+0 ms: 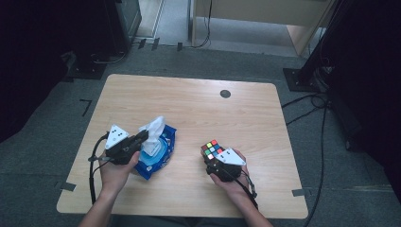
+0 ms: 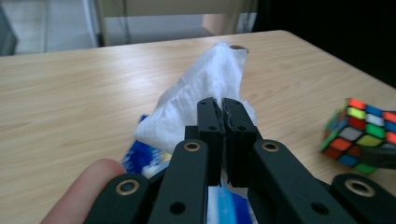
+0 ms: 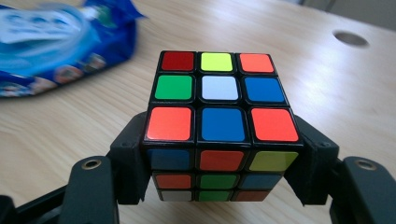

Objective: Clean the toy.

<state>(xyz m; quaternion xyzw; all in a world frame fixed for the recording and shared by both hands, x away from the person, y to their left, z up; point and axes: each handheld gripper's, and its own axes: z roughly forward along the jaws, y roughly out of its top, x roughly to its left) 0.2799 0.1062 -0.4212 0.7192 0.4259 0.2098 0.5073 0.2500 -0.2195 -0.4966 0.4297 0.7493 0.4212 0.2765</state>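
Two claws, soft tissue (image 2: pixel 205 95), glossy cube (image 3: pixel 219 116)

In the high view the table (image 1: pixel 189 109) takes up the middle of the frame, with the wipes pack (image 1: pixel 158 158) lying on it at lower left and a tissue (image 1: pixel 153 130) rising from the pack's top. The left gripper (image 1: pixel 140 137) sits just left of the pack, its jaws pinched together on the tissue. At lower centre-right, well apart from the pack, the puzzle cube (image 1: pixel 212 149) sits between the jaws of the right gripper (image 1: pixel 213 158), and a small round hole (image 1: pixel 225 93) lies behind it in the table's upper right part.
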